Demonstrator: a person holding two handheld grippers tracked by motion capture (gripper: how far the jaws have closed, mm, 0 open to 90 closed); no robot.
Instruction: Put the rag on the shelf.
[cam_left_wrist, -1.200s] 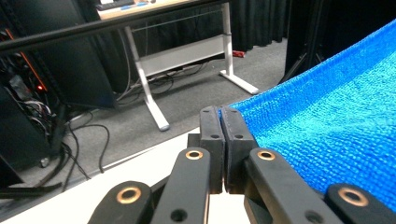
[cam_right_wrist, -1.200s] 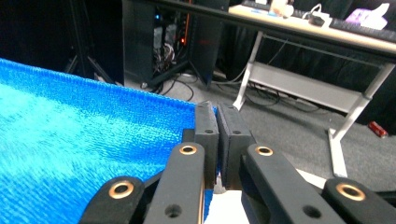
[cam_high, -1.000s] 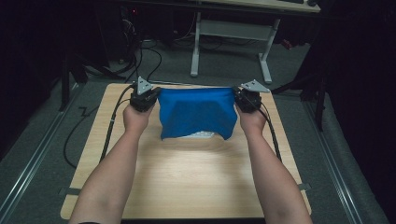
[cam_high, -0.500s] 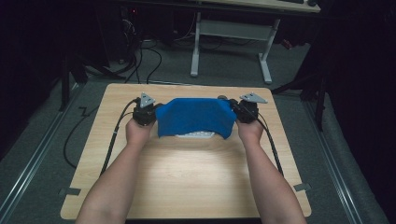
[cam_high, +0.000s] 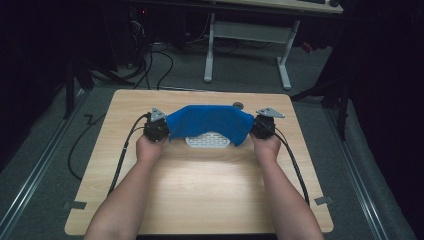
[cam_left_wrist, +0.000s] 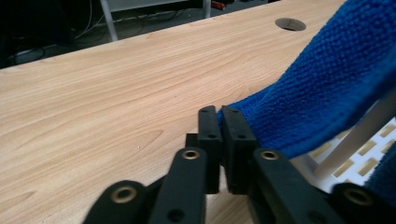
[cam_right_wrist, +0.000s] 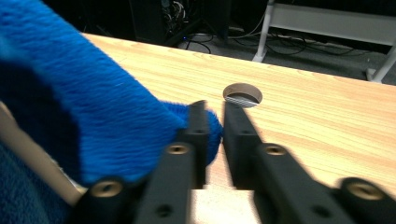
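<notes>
A light wooden table (cam_high: 200, 190) with a visible grain is seen, and a round cable hole (cam_high: 238, 105) is cut near its far edge. A white slotted rack (cam_high: 207, 140) is set on its top, and a blue cloth (cam_high: 210, 121) is draped over that rack.

High view: a pool of light brightens the table (cam_high: 200, 190) centre, while the room from 9 through 12 to 3 o'clock falls into near-black, slightly soft throughout. Gripper views: the cloth (cam_right_wrist: 93, 116) and jaws at 6 o'clock are blurred, the far background dim.
</notes>
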